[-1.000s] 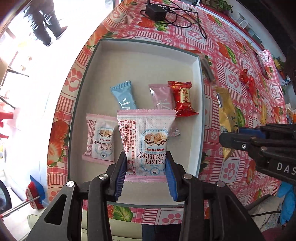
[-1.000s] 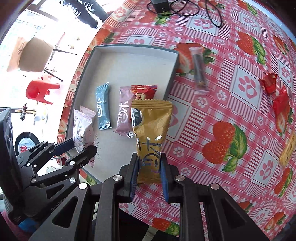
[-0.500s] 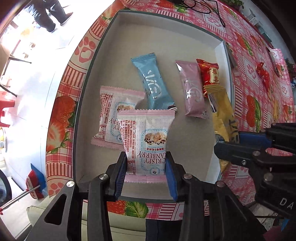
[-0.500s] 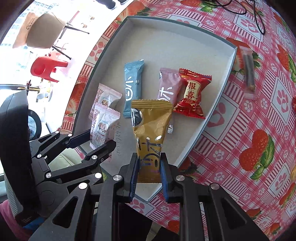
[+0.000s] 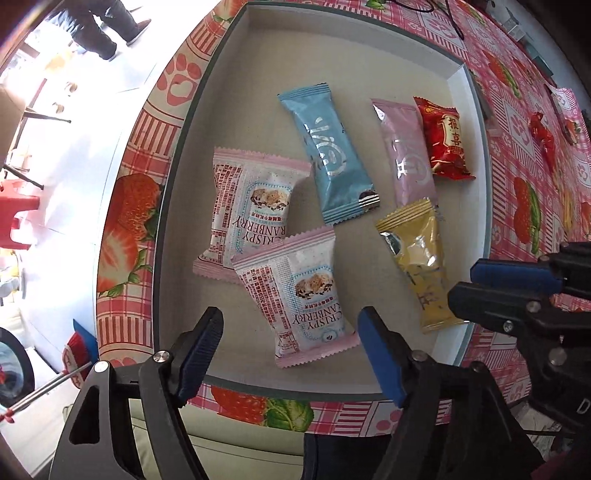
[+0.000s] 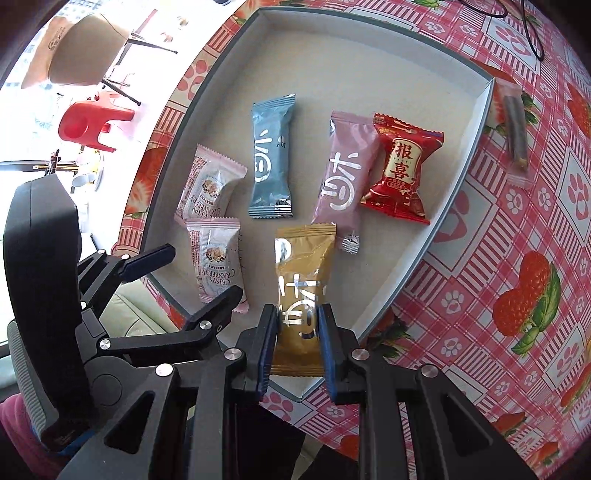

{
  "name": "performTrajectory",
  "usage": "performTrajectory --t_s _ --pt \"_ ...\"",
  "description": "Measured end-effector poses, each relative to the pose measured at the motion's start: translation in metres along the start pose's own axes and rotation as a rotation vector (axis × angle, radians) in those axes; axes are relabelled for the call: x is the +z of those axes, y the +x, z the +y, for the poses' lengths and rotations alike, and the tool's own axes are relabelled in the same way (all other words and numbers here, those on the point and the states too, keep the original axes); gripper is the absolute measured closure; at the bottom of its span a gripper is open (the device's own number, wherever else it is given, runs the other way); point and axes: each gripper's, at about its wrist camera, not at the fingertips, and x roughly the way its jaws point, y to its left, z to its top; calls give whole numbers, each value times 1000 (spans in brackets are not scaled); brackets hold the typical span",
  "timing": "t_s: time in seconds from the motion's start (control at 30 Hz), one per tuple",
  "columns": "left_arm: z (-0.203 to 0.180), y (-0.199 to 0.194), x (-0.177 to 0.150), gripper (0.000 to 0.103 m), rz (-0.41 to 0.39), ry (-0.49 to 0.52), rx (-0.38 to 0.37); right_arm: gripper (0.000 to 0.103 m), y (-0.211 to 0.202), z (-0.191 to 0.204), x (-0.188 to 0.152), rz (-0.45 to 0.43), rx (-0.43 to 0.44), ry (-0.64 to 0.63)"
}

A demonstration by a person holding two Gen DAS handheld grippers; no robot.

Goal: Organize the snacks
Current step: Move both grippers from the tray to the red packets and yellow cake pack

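Observation:
A shallow white tray sits on the strawberry tablecloth and holds several snack packets. My left gripper hangs straight above the tray's near end with its jaws opening. A pink-white cranberry packet lies loose on the tray floor between them, touching neither pad and overlapping a second cranberry packet. My right gripper is shut on the lower end of a gold packet, held over the tray's near right part. Blue, pink and red packets lie further back.
Loose snacks stay on the tablecloth right of the tray: a dark stick packet and red candies. The table edge runs close along the tray's left side, with a red stool and a person's legs on the floor beyond.
My left gripper opened and let go of the cranberry packet, which now lies tilted in the tray. Both grippers came lower and further over the tray. The right one still holds the gold packet.

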Motion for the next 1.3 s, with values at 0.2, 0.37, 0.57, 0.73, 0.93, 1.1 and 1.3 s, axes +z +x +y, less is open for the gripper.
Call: performTrajectory --t_s 0.2,0.37,0.57,0.73,0.93,1.1,1.3 --pt "7 -4 -2 24 11 -20 2 25 -12 -13 -2 -40 -34 8" --pt "0 -15 21 24 -2 -9 -7 0 -21 -36 -7 -72 -86 77" --pt "-24 -25 24 24 -13 39 -22 0 -26 -75 -18 -78 -90 189" --pt "-46 -32 26 24 -15 91 -26 0 -32 -107 -32 -71 -92 274" --pt "-77 -38 28 24 -19 147 -21 0 -35 -141 -53 -68 -76 355" --pt "-104 -47 32 24 -20 191 -19 0 -40 -166 -70 -74 -63 412" --pt "-136 -52 33 24 -15 250 -8 0 -45 -200 -93 -79 -50 478"
